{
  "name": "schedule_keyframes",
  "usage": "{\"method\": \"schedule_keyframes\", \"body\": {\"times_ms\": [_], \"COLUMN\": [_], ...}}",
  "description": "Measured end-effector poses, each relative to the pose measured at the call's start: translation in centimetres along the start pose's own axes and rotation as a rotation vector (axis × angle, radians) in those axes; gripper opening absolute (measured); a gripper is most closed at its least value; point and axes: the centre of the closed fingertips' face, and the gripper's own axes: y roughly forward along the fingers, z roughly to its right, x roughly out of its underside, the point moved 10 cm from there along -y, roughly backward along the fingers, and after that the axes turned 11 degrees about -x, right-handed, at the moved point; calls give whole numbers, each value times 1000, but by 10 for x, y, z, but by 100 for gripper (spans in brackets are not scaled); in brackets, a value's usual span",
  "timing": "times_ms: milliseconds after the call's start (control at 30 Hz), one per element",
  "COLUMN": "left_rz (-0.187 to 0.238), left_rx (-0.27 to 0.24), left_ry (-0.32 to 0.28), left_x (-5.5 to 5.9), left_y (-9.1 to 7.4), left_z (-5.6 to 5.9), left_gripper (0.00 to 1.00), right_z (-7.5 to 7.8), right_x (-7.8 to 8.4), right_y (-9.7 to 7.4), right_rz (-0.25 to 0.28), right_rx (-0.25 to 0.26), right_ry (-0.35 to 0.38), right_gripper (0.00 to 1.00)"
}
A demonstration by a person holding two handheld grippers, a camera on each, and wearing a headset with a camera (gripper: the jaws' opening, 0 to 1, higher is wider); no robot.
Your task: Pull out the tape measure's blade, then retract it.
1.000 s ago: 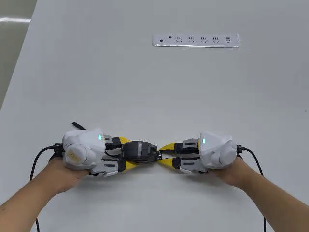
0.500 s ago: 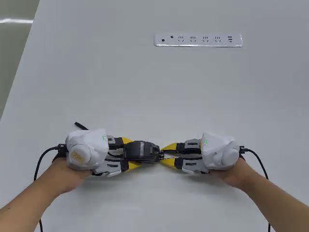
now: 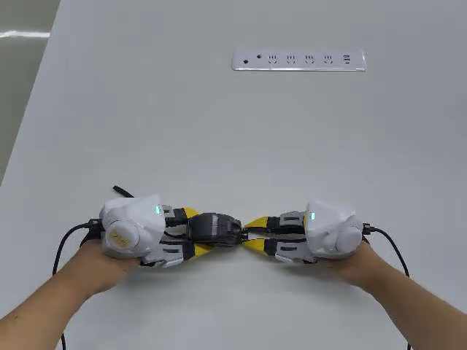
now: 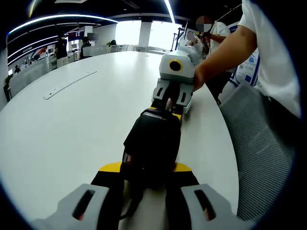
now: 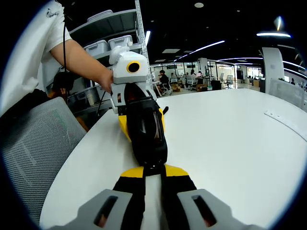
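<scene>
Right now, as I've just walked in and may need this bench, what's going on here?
A person holds a gripper in each hand at a white table. The left gripper is shut on the black tape measure, gripping its case. The right gripper is shut on its front end, at the mouth. The grippers sit nearly tip to tip, so the tape looks hardly drawn out, if at all.

The counter (image 3: 182, 124) is open beyond the left gripper (image 3: 197, 231) and right gripper (image 3: 250, 233). A power strip (image 3: 298, 60) lies far back.
</scene>
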Motion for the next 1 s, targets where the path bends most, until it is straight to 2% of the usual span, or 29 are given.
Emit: {"method": "schedule_keyframes", "body": {"times_ms": [567, 1000], "left_rz": [-1, 1], "left_rx": [5, 6], "left_ry": [1, -1], "left_x": [1, 1], "left_y": [0, 1], "left_z": [-1, 0], "left_gripper": [29, 29], "right_z": [-2, -6], "right_x": [1, 5], "right_y": [-1, -13], "right_rz": [-3, 3], "right_rx": [7, 15], "right_ry": [-1, 15], "right_gripper": [11, 11]}}
